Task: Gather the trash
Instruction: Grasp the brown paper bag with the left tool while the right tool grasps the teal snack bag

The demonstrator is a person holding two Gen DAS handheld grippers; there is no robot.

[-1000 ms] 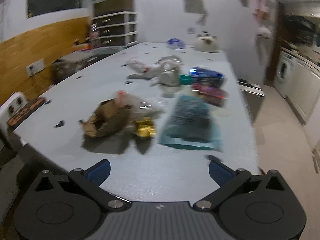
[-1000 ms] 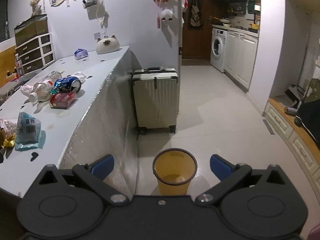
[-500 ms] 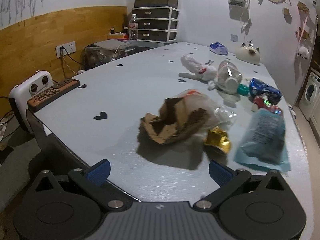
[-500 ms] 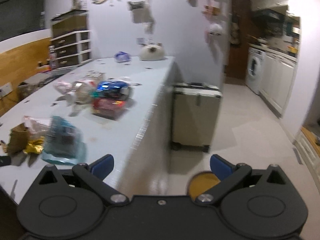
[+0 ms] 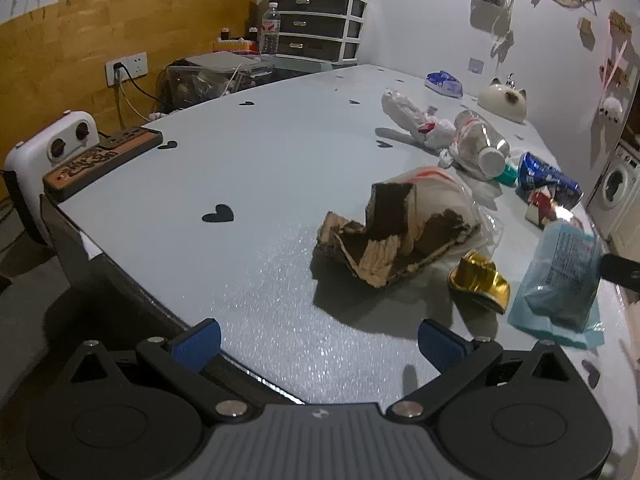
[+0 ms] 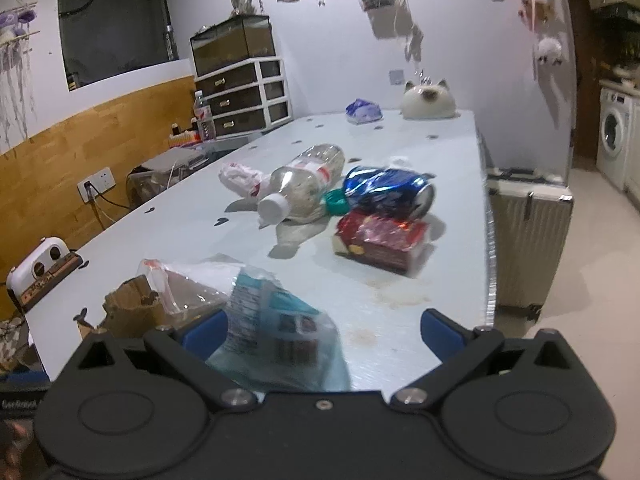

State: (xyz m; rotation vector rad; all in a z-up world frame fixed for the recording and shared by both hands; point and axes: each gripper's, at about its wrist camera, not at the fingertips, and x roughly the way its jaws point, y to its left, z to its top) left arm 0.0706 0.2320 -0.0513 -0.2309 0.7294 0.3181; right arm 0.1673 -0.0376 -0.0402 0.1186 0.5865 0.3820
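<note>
Left gripper point(image 5: 319, 330) wide open, holding nothing, hovering over the near edge of the pale blue table point(image 5: 280, 152); blue pads both clear of the surface. Right gripper point(image 6: 324, 330) also spread wide, empty, with a teal plastic packet point(image 6: 276, 332) lying between its fingers at the near edge, contact cannot be told; print on the packet is blurred, unreadable. Same teal plastic packet point(image 5: 560, 280) sits near the right edge in the left wrist view, a black piece of the other gripper just beside it. Torn cardboard piece point(image 5: 384, 244) lies near the table middle with a clear plastic bag point(image 5: 444, 196) touching it behind, gold foil wrapper point(image 5: 480, 278) just beside it. Further along: clear plastic bottle point(image 6: 304, 188) on its side with white cap, red-and-white label unreadable; green cap point(image 6: 335, 202) touching it; crushed blue can point(image 6: 388, 190) by the right edge; red packet point(image 6: 380, 242) just in front of the can, text not legible. White crumpled bag point(image 6: 240, 178) behind the bottle. Cat-shaped ceramic point(image 6: 428, 100) at the far right corner. Black heart stickers point(image 5: 218, 213) dot the table.
</note>
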